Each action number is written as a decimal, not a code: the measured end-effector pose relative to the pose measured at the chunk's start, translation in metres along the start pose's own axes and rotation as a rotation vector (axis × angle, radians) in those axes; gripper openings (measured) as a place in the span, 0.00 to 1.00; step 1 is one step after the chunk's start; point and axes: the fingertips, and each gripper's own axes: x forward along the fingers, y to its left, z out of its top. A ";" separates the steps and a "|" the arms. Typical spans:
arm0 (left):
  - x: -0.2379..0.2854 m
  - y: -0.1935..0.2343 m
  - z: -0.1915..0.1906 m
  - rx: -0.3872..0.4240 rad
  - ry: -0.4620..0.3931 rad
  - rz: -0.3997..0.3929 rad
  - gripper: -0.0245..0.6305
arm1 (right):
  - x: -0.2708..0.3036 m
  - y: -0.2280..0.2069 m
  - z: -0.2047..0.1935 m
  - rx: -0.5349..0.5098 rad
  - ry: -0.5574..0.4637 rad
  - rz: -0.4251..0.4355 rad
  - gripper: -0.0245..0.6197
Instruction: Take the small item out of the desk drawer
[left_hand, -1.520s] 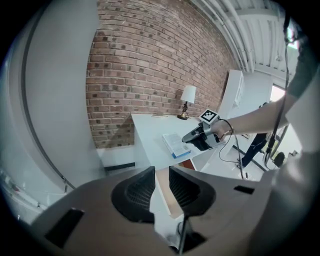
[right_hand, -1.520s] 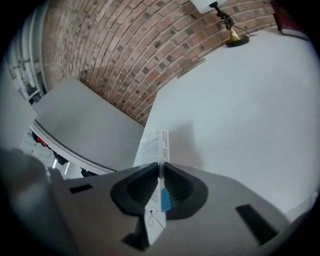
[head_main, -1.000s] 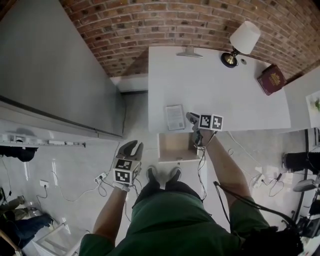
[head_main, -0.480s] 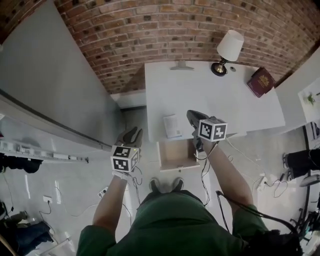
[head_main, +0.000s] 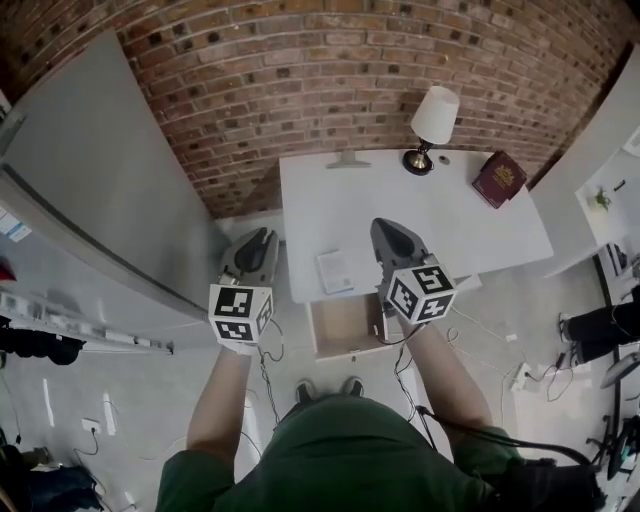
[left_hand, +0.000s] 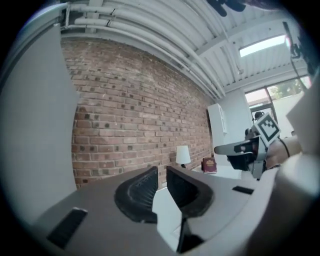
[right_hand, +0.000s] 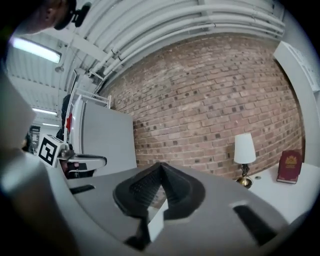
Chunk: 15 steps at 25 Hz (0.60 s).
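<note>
The white desk (head_main: 450, 225) stands against the brick wall, and its wooden drawer (head_main: 345, 328) hangs open below the front edge with its bare bottom showing. A small white booklet (head_main: 333, 271) lies flat on the desk top, just above the drawer. My right gripper (head_main: 383, 226) (right_hand: 160, 166) is held high over the desk's front, level with the wall, shut with nothing between its pads. Raised to the left of the desk, my left gripper (head_main: 262, 236) (left_hand: 161, 172) keeps a narrow gap between its jaws and holds nothing.
A table lamp (head_main: 432, 118) and a red book (head_main: 499, 178) sit at the desk's back right. A tall grey cabinet (head_main: 110, 190) fills the left side. Cables and a power strip (head_main: 522, 375) lie on the floor to the right. My shoes stand below the drawer.
Both grippers have risen toward my head, the right one lifting away from the desk edge by the drawer. The booklet stays on the desk and the drawer stays open.
</note>
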 end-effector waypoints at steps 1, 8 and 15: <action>-0.001 -0.005 0.012 0.024 -0.024 -0.006 0.11 | -0.005 0.004 0.008 -0.022 -0.022 -0.009 0.04; -0.017 -0.035 0.077 0.110 -0.190 -0.019 0.08 | -0.044 0.027 0.064 -0.189 -0.158 -0.040 0.04; -0.043 -0.057 0.112 0.094 -0.299 -0.053 0.06 | -0.072 0.057 0.095 -0.409 -0.221 -0.039 0.04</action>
